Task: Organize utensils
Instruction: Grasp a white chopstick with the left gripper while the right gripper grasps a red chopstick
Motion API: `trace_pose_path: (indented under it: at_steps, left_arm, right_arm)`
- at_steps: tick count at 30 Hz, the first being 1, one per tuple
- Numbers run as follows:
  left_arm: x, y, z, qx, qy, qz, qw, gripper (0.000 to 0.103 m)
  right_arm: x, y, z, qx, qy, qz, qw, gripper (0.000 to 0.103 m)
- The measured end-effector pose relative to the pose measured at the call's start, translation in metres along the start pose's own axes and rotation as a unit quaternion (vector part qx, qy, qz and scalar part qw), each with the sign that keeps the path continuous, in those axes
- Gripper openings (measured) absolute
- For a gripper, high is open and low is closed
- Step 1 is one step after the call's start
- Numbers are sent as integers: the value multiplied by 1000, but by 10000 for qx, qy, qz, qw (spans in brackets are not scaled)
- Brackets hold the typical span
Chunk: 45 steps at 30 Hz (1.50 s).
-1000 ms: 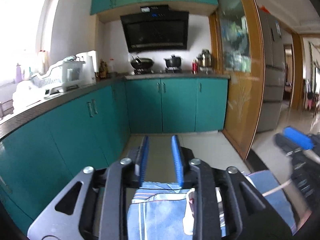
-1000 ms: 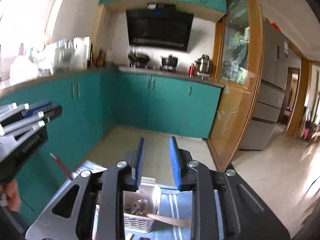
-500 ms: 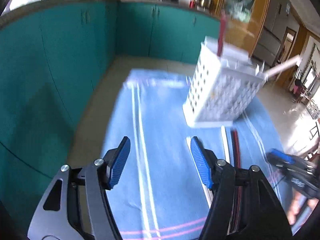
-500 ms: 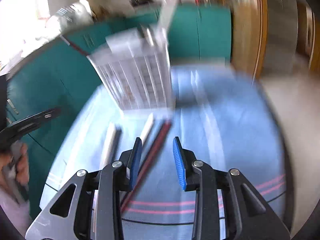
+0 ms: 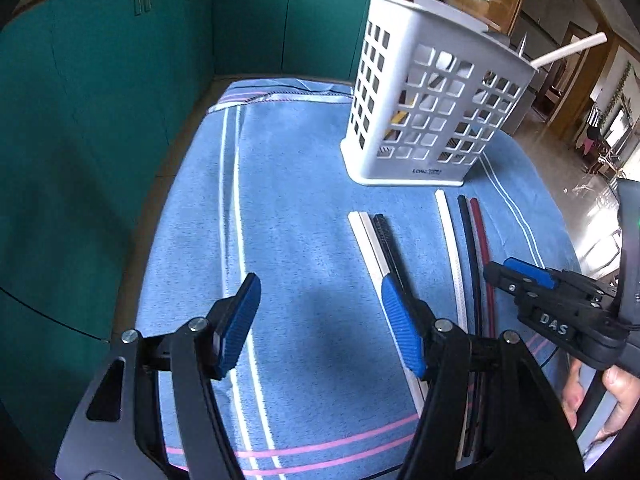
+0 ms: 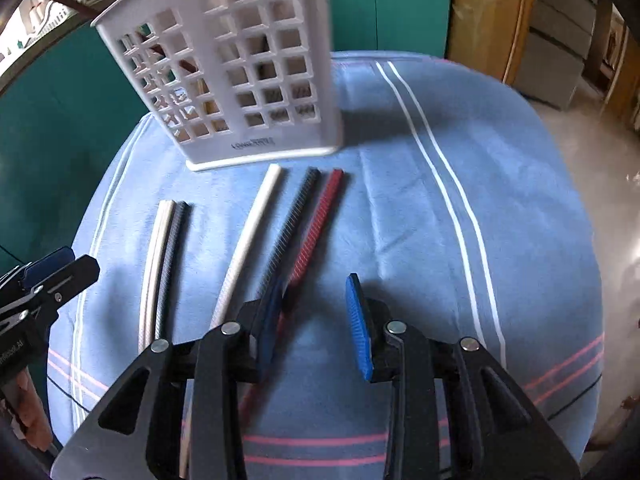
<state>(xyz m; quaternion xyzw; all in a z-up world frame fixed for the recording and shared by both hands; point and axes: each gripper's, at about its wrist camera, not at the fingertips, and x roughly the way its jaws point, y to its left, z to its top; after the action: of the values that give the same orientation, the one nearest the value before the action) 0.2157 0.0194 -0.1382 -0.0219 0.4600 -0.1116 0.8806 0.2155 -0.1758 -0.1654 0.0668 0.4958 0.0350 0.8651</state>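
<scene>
A white slotted utensil basket [image 5: 432, 96] stands on a blue striped cloth [image 5: 304, 208], with a few utensils in it; it also shows in the right wrist view [image 6: 240, 68]. Several chopsticks lie in front of it: a white and black group [image 5: 374, 240] [image 6: 164, 256], then a white one [image 6: 248, 248], a black one [image 6: 292, 232] and a red one [image 6: 316, 232]. My left gripper [image 5: 320, 312] is open and empty above the cloth, its right finger over the white and black group. My right gripper [image 6: 316, 320] is open and empty above the red chopstick's near part.
The cloth [image 6: 460, 208] covers a small round-edged table. Teal cabinets [image 5: 100, 80] run along the left and back. A tiled floor [image 6: 592, 132] and a wooden door frame [image 6: 516, 12] lie to the right.
Both grippers tilted down from the kitchen view to the table and moved closer to the chopsticks. Both opened wider, the left one most.
</scene>
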Motion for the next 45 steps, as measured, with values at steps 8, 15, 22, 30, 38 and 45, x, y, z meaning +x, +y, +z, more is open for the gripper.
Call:
trace_pose_path:
  at_steps: [8, 15, 22, 30, 38, 45]
  left_arm:
    - [28, -20, -1, 271, 338, 21, 9991, 63]
    - [30, -19, -5, 336, 320, 309, 9984, 63]
    - [40, -30, 1, 418, 406, 649, 9962, 59]
    - [28, -6, 0, -11, 520, 449, 9976, 12]
    - [22, 8, -4, -137, 733, 174, 9971, 22]
    - [42, 11, 23, 16, 1041, 401, 9938, 50]
  right_arm:
    - [0, 8, -6, -244, -23, -242, 9994, 35]
    - [-4, 9, -11, -196, -30, -190, 9996, 35]
    - [12, 12, 6, -265, 37, -444, 9987, 36]
    - [3, -1, -2, -226, 257, -275, 9990, 10]
    - [-25, -25, -14, 156, 457, 61, 9988, 10]
    - [-6, -12, 12, -262, 629, -235, 9974, 26]
